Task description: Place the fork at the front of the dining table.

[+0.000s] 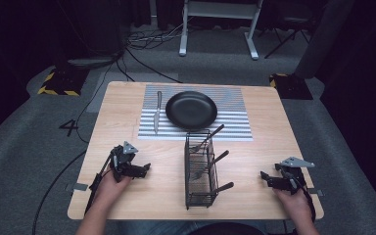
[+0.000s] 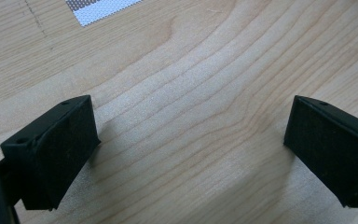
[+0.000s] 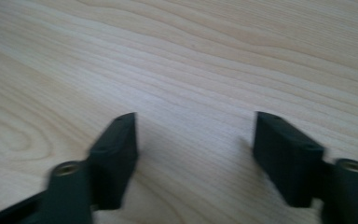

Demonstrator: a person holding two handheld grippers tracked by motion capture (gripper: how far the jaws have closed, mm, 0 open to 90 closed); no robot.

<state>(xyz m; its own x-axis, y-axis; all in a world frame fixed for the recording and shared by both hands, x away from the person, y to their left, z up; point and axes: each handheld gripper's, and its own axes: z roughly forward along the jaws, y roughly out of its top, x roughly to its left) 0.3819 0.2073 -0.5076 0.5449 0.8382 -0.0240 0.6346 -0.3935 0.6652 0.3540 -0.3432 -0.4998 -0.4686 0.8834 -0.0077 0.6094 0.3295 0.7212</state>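
Note:
A black plate (image 1: 191, 109) rests on a striped placemat (image 1: 235, 122) at the far middle of the wooden table (image 1: 127, 200). To its left on the mat lies a knife (image 1: 157, 111). A black wire caddy (image 1: 199, 169) in the table's middle holds several dark-handled utensils (image 1: 219, 157). My left gripper (image 1: 146, 168) sits low at the near left, open, with only bare wood between its jaws (image 2: 191, 140). My right gripper (image 1: 264, 177) sits at the near right, open, over bare wood (image 3: 196, 140).
A corner of the placemat (image 2: 100, 7) shows at the top of the left gripper view. Cables (image 1: 142, 41) and white desk legs (image 1: 182, 29) stand on the grey floor beyond the table. Each gripper's cable trails off the near edge.

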